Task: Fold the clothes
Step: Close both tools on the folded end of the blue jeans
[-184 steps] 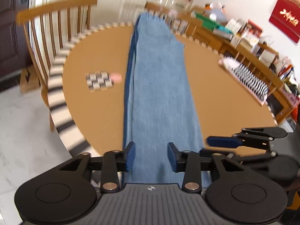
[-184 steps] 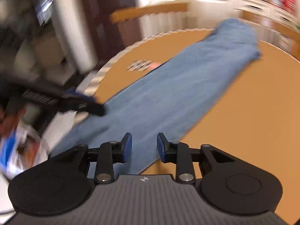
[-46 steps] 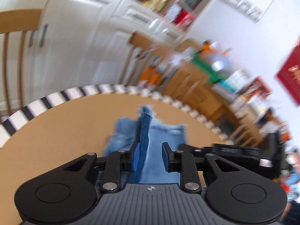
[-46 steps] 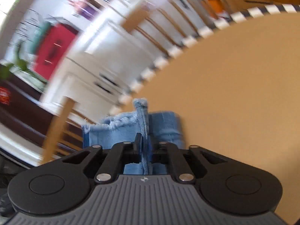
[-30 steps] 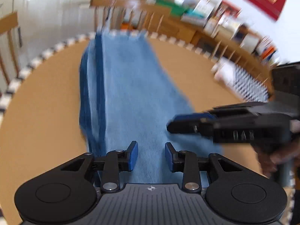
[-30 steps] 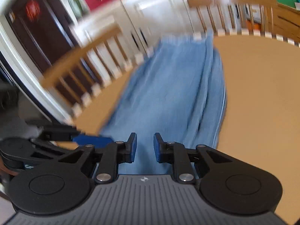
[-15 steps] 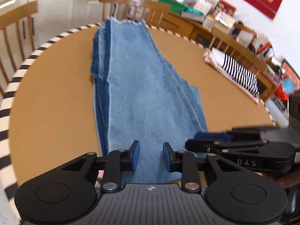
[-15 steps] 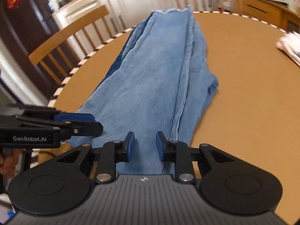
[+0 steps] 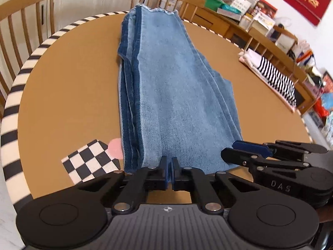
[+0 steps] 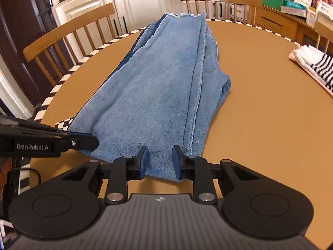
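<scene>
Folded blue jeans (image 9: 177, 95) lie lengthwise across the round worktop (image 9: 68, 95), frayed hem at the far edge, fold near the near edge. Left hand-held gripper (image 9: 170, 171): jaws have just closed, pinched on the denim's near fold. Right hand-held gripper (image 10: 159, 162): jaws part-open, straddling the near fold, pads not pressing it. Checkered marker (image 9: 89, 162) just beside the jeans at the near-left edge. Striped folded garment (image 9: 274, 73) at the right edge.

The jeans (image 9: 177, 95) were soft, matt blue denim with frayed hems, lying on a smooth, matt tan table (image 9: 68, 87). The chairs (image 10: 68, 35) were glossy varnished wood; the left gripper (image 9: 169, 169) was matt black plastic with metal pins.
</scene>
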Demonstrator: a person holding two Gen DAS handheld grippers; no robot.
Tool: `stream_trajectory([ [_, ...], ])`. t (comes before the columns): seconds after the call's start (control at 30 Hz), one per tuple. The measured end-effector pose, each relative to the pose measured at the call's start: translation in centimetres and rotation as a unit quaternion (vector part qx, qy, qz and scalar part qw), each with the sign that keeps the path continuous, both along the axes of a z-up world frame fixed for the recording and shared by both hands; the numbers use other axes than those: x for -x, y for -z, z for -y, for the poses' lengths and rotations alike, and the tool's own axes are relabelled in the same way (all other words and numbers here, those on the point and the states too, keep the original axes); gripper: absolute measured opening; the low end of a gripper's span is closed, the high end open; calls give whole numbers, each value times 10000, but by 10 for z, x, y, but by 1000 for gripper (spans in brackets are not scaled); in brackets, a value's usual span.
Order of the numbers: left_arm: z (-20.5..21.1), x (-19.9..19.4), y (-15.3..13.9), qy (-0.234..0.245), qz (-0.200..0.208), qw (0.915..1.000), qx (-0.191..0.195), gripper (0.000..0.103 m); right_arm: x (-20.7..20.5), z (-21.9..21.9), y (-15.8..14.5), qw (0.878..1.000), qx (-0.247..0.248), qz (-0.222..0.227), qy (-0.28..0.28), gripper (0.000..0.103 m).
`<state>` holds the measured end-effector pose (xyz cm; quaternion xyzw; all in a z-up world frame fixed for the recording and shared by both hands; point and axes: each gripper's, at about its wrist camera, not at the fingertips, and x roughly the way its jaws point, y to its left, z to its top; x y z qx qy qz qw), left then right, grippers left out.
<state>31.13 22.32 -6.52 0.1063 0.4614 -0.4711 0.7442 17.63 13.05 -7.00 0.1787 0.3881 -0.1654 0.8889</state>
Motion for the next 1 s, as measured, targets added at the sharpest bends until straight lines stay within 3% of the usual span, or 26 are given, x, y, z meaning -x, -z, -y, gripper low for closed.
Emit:
stream_trajectory([
  [0.1,-3,1,-7,86,2,9999,-100,8,6,6,-5,9995,-207,134,189,26],
  [0.17,-7,1,-17,220,-177,9995,-149,24,13,9,-11,9986,-347,218,343,25],
  [0.23,-16,-1,-29,292,-294,9991,-101,51,27,11,-19,9980,-314,236,501,27],
  [0.27,-22,-3,-32,221,-281,9993,-97,54,36,13,-20,9975,-338,212,590,27],
  [0.37,-43,-11,-34,-129,-333,9993,-70,55,63,20,-22,9949,-491,139,867,35],
  [0.53,-64,-27,-17,-801,-923,9925,97,55,86,29,-4,9868,-1066,50,1218,39],
  [0.6,-67,-32,-8,-960,-1410,9851,197,55,91,39,7,9723,-1795,322,1464,40],
  [0.63,-69,-36,-2,-1067,-1737,9786,296,55,94,45,11,9620,-2158,512,1594,47],
  [0.7,-73,-45,9,-1301,-2160,9658,604,55,98,57,21,9360,-2878,867,1832,54],
  [0.77,-74,-57,19,-1552,-2579,9494,890,55,100,70,33,9041,-3542,1180,2079,55],
  [0.9,-68,-79,36,-1939,-3291,9172,1136,47,90,90,49,8642,-4237,1471,2280,55],
  [0.93,-67,-82,38,-1965,-3376,9135,1137,47,87,92,53,8542,-4425,1485,2290,55],
  [1.0,-63,-85,38,-1887,-3381,9151,1126,47,79,95,60,8391,-4718,1483,2266,55],
])
